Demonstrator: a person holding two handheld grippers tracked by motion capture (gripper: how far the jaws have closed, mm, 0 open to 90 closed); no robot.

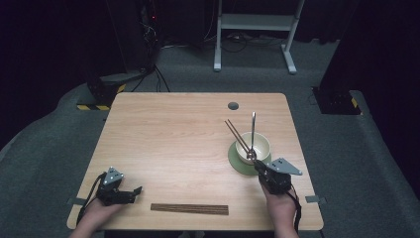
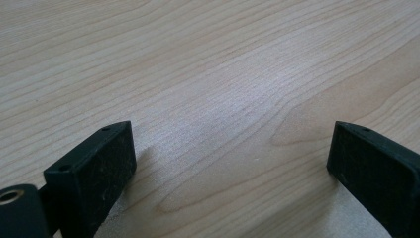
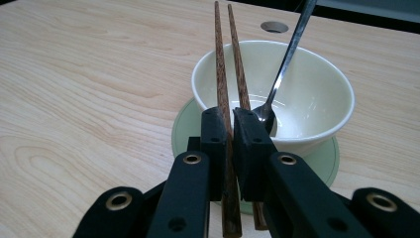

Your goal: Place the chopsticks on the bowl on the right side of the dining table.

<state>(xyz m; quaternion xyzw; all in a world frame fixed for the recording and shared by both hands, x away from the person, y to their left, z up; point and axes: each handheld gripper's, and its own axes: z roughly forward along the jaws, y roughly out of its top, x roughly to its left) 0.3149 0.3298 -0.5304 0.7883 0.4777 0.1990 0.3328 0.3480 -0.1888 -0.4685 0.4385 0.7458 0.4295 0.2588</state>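
We find the right claw (image 1: 257, 163) at the near right of the tabletop (image 1: 173, 139), carried by the person's right hand (image 1: 281, 206), which enters from the near edge. The claw points away from the person toward the bowl. In the right claw view its jaws stand almost together, clenched on a pair of brown wooden chopsticks (image 3: 230, 74). The two sticks run between the pads and rise forward over the near rim of the bowl, their far ends higher and spread slightly apart.

We find the left claw (image 1: 130, 192) at the near left of the tabletop, in the person's left hand (image 1: 99, 213), low over the wood and pointing roughly toward the right. In the left claw view its jaws stand wide apart with bare tabletop between them; it is released and holds nothing.

The cream bowl (image 3: 317, 89) stands upright on a pale green saucer (image 3: 324, 156) at the right of the tabletop, just beyond the right claw. Inside it a metal spoon (image 3: 287, 54) leans with its head at the bottom of the bowl and its handle rising over the far rim. We see no other contents.

A flat brown wooden strip (image 1: 189, 209) lies along the near edge between the two hands, well apart from the bowl.
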